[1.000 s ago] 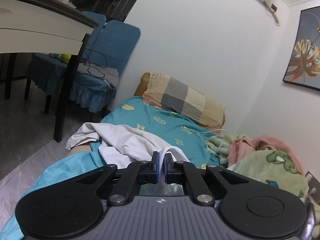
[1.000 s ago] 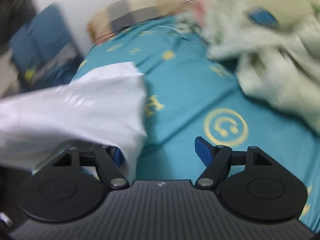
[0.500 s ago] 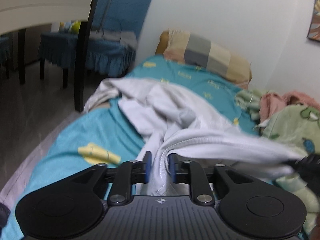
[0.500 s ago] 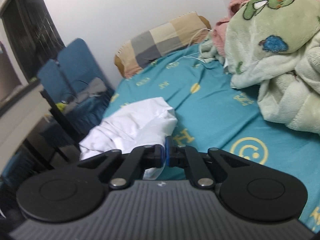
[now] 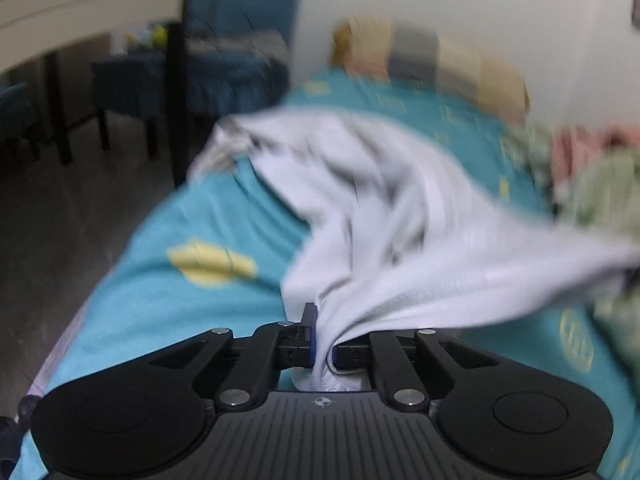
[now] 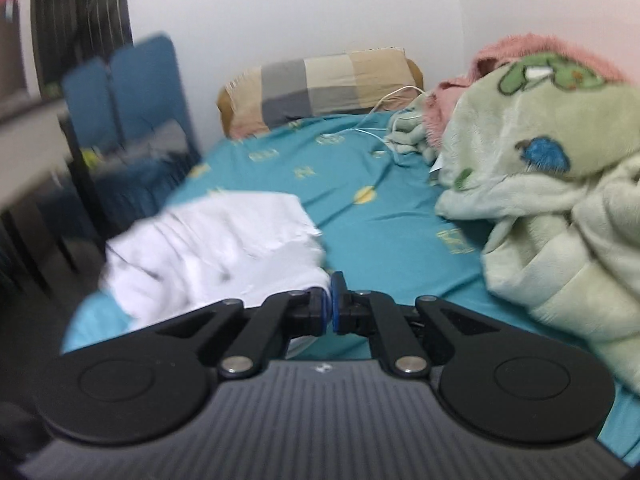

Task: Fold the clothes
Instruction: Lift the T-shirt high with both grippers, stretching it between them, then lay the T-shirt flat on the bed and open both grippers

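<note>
Both grippers now clamped on the white cotton garment (image 5: pixel 392 216), which lies mid-frame on the teal printed bedsheet (image 5: pixel 192 308).

Left gripper (image 5: pixel 323 346) has re-bitten a hem fold after a brief loosening; right gripper (image 6: pixel 331 307) went from wide open to pinching an edge. Cloth now spans between them, so spreading looks ready to start. Left view shows the taut span running right; right view alone shows the green plush blanket (image 6: pixel 560 184) crowding the right side.

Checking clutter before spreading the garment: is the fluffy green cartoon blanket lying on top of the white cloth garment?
No: the fluffy green cartoon blanket lies apart from the white cloth garment.
</note>
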### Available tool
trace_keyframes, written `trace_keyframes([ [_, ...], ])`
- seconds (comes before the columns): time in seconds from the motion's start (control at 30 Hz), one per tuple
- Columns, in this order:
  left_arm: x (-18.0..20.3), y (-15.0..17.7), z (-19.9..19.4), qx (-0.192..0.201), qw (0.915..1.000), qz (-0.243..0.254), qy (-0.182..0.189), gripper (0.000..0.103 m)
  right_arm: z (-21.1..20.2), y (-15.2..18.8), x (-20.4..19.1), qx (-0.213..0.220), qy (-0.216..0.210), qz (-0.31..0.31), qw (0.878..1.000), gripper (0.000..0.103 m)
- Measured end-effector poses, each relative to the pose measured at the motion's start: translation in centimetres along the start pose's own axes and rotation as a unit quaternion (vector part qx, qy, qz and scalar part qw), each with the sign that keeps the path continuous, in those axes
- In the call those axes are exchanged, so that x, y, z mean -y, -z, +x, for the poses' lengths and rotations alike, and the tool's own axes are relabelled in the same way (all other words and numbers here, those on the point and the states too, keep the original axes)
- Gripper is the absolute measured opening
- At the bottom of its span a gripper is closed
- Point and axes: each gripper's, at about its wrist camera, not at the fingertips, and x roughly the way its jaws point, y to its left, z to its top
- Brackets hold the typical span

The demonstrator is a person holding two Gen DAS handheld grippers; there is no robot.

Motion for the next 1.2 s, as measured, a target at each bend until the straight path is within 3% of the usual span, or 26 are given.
trace_keyframes([
  [0.1,0.1,-4.0,-3.8,0.088,0.9961,0.002,0.0,0.006,-1.0,-1.8,-1.0,0.029,0.005,-0.038,0.999,0.005],
  [0.2,0.4,-10.0,-8.7,0.165,0.986,-0.013,0.013,0.005,-4.4,-6.5,-2.1,0.094,-0.005,-0.063,0.994,0.005],
  [0.33,0.9,-18.8,-16.9,0.248,0.9679,-0.024,0.037,0.005,-11.0,-15.0,-3.0,0.174,-0.033,-0.054,0.983,0.005],
  [0.47,1.5,-25.5,-26.4,0.332,0.9423,0.005,0.042,0.005,-19.7,-22.1,-3.3,0.248,-0.059,-0.065,0.965,0.005],
  [0.6,1.6,-29.5,-35.7,0.382,0.9224,0.032,0.048,0.006,-29.3,-26.2,-3.5,0.314,-0.068,-0.092,0.943,0.005],
  [0.77,1.2,-31.4,-45.3,0.416,0.9057,0.049,0.067,0.006,-40.5,-28.2,-2.5,0.375,-0.082,-0.103,0.918,0.006],
  [0.87,1.8,-31.6,-48.8,0.421,0.9018,0.057,0.078,0.006,-44.9,-28.8,-2.3,0.399,-0.082,-0.111,0.907,0.006],
  [0.97,2.0,-31.5,-49.9,0.408,0.9064,0.063,0.091,0.006,-46.2,-29.5,-2.3,0.398,-0.081,-0.116,0.906,0.006],
  [1.1,1.6,-31.6,-45.2,0.371,0.9212,0.057,0.104,0.006,-41.6,-30.0,-2.1,0.363,-0.079,-0.114,0.921,0.006],
  [1.2,1.4,-32.2,-37.5,0.341,0.9335,0.059,0.095,0.006,-35.5,-29.2,-2.4,0.328,-0.066,-0.116,0.935,0.006],
])
